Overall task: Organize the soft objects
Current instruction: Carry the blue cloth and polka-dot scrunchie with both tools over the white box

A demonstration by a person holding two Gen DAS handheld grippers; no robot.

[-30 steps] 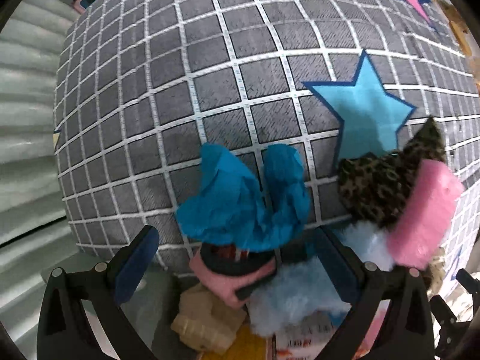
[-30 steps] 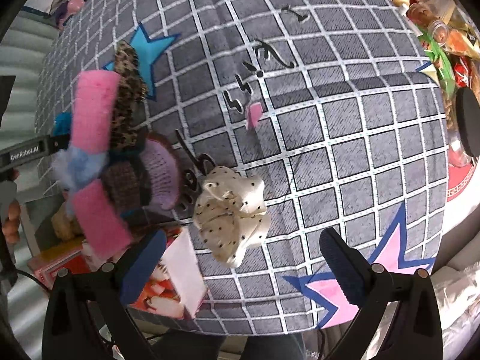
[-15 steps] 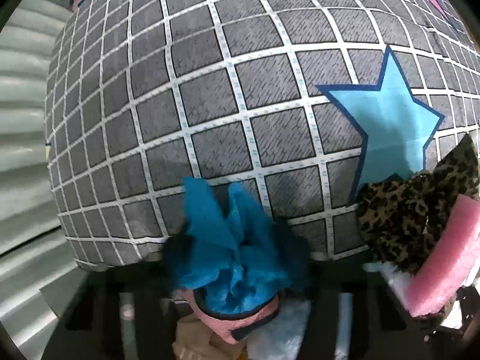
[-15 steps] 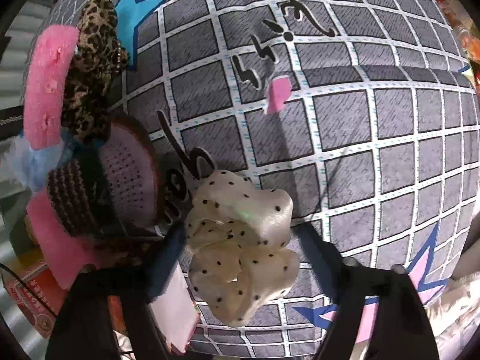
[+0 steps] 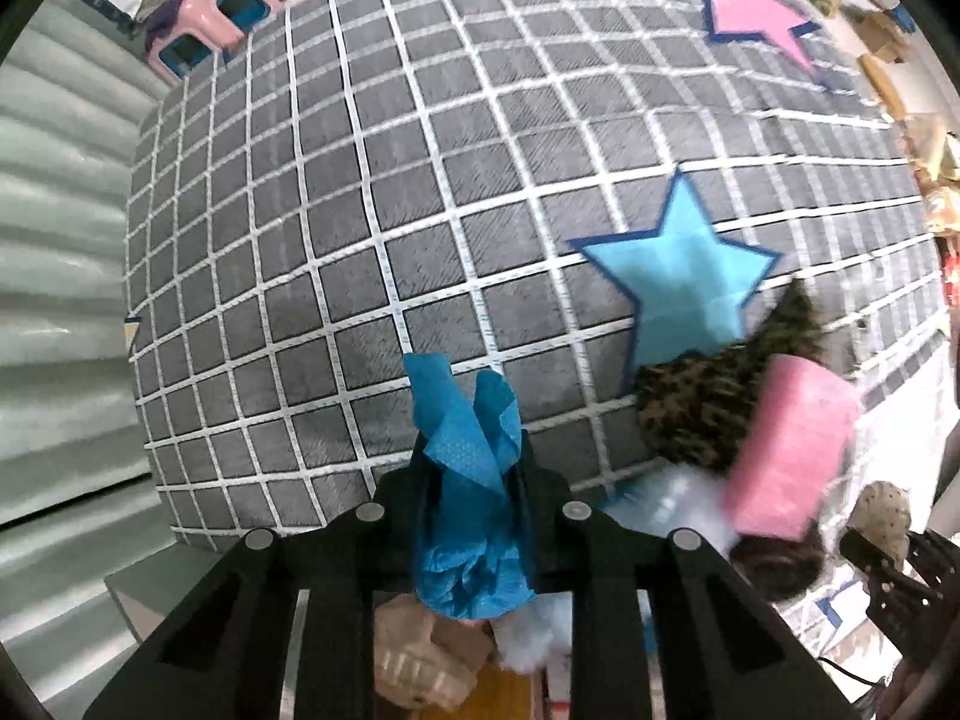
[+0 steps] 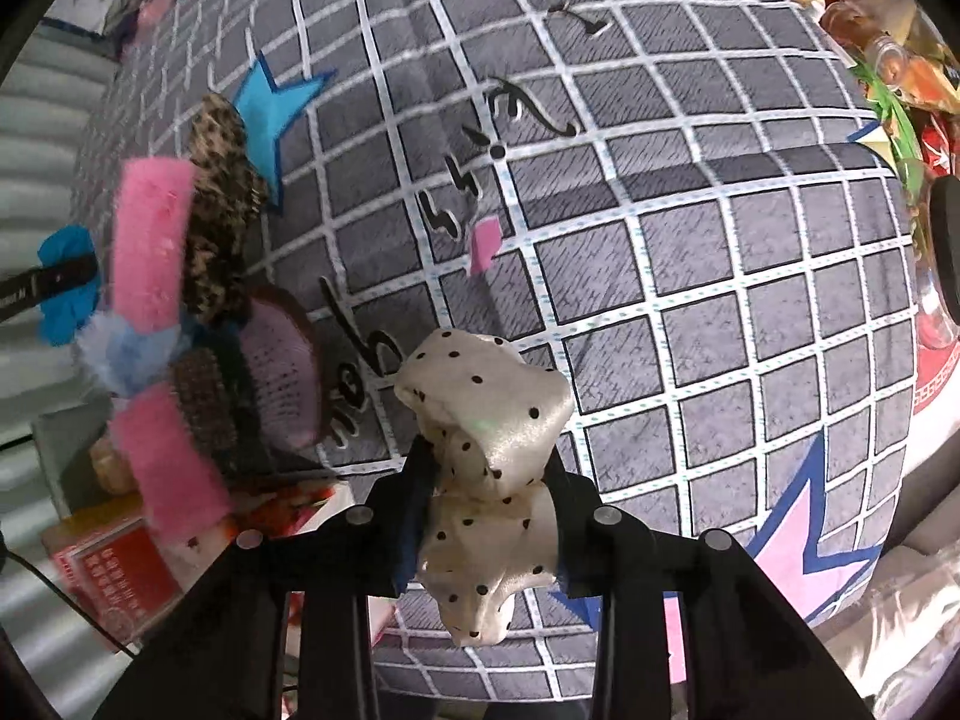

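My left gripper [image 5: 474, 498] points straight down and is shut on a blue crinkled scrunchie [image 5: 468, 432], held above the edge of the grey checked cloth [image 5: 420, 180]. The right gripper [image 6: 487, 474] has its jaws closing, and its pads pinch the waist of a cream polka-dot scrunchie [image 6: 480, 396]. A pile of soft things lies between them: a leopard-print scrunchie [image 5: 708, 408], a pink plush roll [image 5: 792, 444], a pale blue fluffy piece [image 6: 126, 348] and a purple-and-brown knitted hat [image 6: 276, 378]. In the right wrist view the blue scrunchie [image 6: 66, 294] shows at the far left.
A small pink scrap [image 6: 483, 246] lies mid-cloth. Bottles and snack packets [image 6: 888, 60] crowd the far right edge. A pink stool [image 5: 210, 30] stands beyond the far corner. A red box [image 6: 114, 558] and a beige object [image 5: 420, 660] sit below the cloth's near edge.
Both grippers went from wide open to shut, the left on the blue scrunchie, the right on the polka-dot one. The left then rose, lifting the blue scrunchie off the pile.
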